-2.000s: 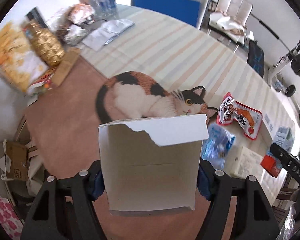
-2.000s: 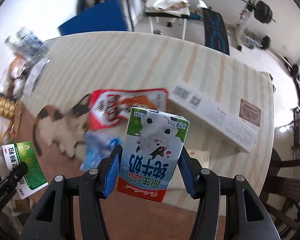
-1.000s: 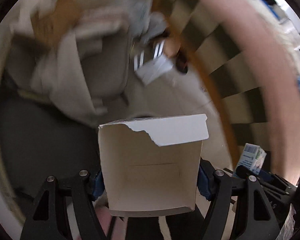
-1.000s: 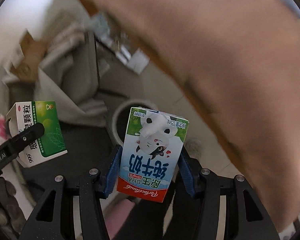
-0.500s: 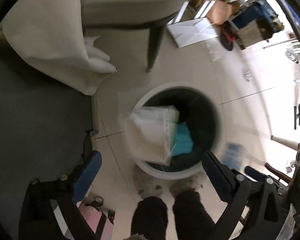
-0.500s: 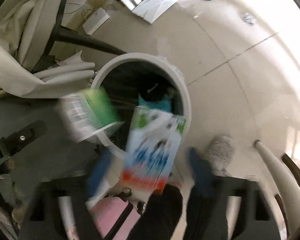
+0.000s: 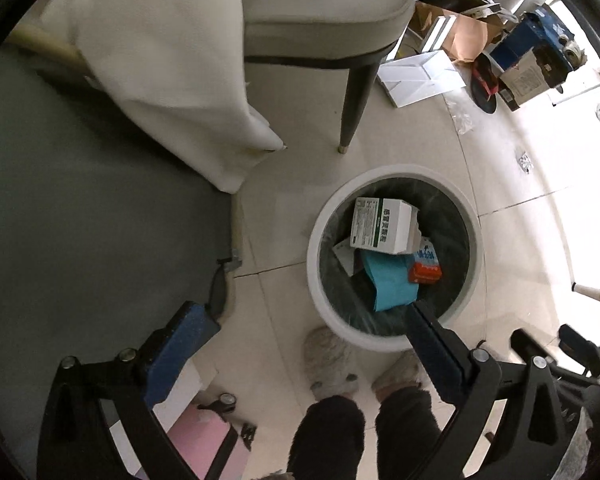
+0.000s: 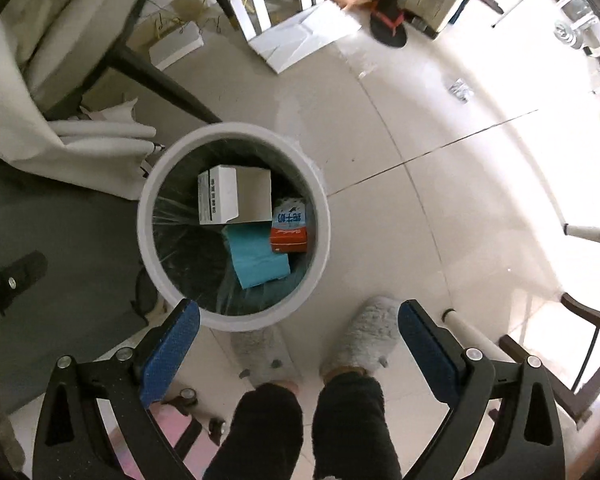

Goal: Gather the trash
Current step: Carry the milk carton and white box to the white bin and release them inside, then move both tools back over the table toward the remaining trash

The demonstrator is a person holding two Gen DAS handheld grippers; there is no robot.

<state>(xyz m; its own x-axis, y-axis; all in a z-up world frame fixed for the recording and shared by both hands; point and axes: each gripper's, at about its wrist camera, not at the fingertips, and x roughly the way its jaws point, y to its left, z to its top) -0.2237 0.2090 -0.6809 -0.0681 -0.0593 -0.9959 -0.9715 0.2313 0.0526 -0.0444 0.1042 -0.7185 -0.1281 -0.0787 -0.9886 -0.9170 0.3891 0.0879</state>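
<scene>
Your left gripper (image 7: 304,344) and right gripper (image 8: 298,330) hang spread, empty; medicine box (image 8: 234,195) and milk carton (image 8: 289,226) lie in bin (image 8: 148,220). Drop looks done.

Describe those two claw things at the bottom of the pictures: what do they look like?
Both look alike. The left gripper and right gripper have black angular plastic frames with triangular cut-outs and silver screws. Each finger ends in a flat, textured blue pad. No cables or sleeves show.
</scene>
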